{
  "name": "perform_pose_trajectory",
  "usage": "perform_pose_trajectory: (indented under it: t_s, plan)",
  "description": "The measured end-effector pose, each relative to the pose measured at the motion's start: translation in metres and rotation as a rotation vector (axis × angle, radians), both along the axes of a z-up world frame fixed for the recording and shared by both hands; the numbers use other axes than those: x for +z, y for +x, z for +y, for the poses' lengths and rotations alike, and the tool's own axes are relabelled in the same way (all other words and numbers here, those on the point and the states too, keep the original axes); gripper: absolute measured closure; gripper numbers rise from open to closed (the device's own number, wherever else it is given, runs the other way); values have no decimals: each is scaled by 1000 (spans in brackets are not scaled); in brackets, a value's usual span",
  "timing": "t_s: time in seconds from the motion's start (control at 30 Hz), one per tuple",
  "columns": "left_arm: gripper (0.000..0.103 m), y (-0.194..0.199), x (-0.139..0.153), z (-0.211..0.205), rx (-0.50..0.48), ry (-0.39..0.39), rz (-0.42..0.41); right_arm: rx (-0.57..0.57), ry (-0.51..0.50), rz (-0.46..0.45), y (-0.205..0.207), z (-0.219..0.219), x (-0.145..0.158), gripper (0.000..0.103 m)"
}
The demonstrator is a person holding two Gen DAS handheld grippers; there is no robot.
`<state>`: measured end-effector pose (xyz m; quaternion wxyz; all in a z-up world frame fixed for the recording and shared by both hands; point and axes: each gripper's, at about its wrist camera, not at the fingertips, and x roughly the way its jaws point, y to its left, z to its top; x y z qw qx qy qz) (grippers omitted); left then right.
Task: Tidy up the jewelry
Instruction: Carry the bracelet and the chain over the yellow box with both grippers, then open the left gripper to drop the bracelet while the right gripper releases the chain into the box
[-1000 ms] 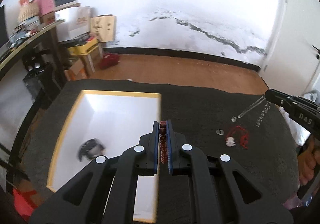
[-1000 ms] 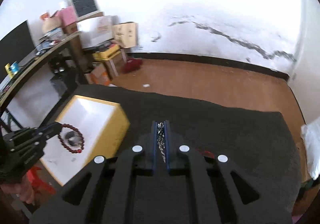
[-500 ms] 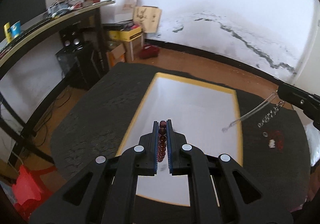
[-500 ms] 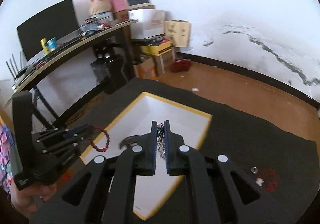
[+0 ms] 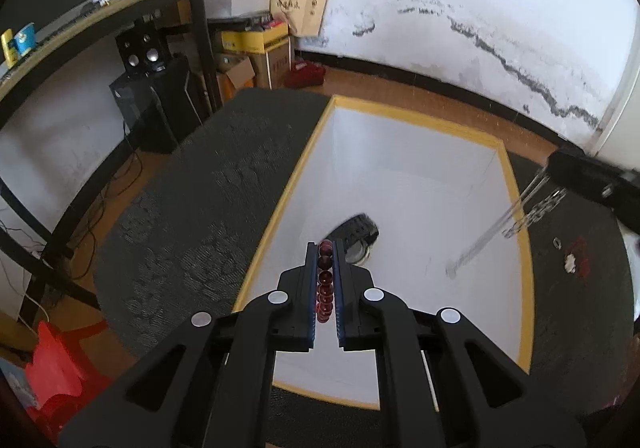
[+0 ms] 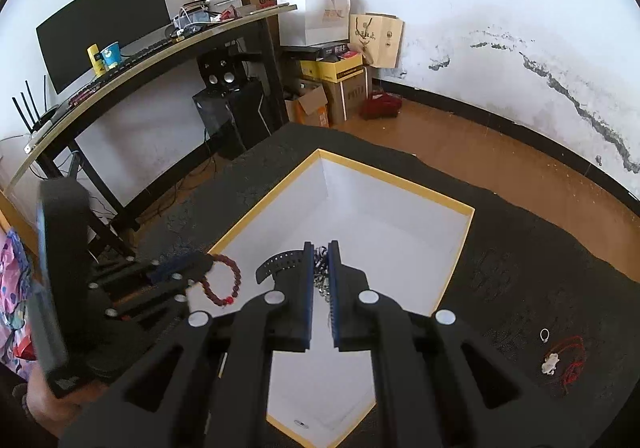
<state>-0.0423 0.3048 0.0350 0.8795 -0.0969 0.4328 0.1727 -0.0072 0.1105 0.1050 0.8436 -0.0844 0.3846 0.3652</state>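
Both grippers have carried their loads from the table over the open yellow-rimmed box (image 5: 404, 115). We note the left gripper (image 5: 325, 280) clenched on a dark red bead bracelet (image 5: 325, 276), the right gripper (image 6: 320, 280) clenched on a silver chain (image 5: 516, 207) dangling above the box. We judge both light and limp; the beads slippery, best pinched across the strand. A black watch (image 5: 356, 232) lies inside.

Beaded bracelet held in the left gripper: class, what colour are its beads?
Dark red. The beaded bracelet shows best in the right wrist view, hanging from the left gripper.
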Motion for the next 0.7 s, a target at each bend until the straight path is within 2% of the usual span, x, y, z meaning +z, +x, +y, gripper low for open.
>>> perform_pose_trajectory:
  t_s: [0.13,0.33,0.7]
  plan:
    - [96,18,-26,-2,-8,-31,58,-5,4,1,3,-2,1,96]
    - [96,36,-58,-2,-4,-26,127,-11,12,5,4,-3,3,96]
    - [96,43,-70,1,0,-28,152,-18,12,14,8,-4,2,96]
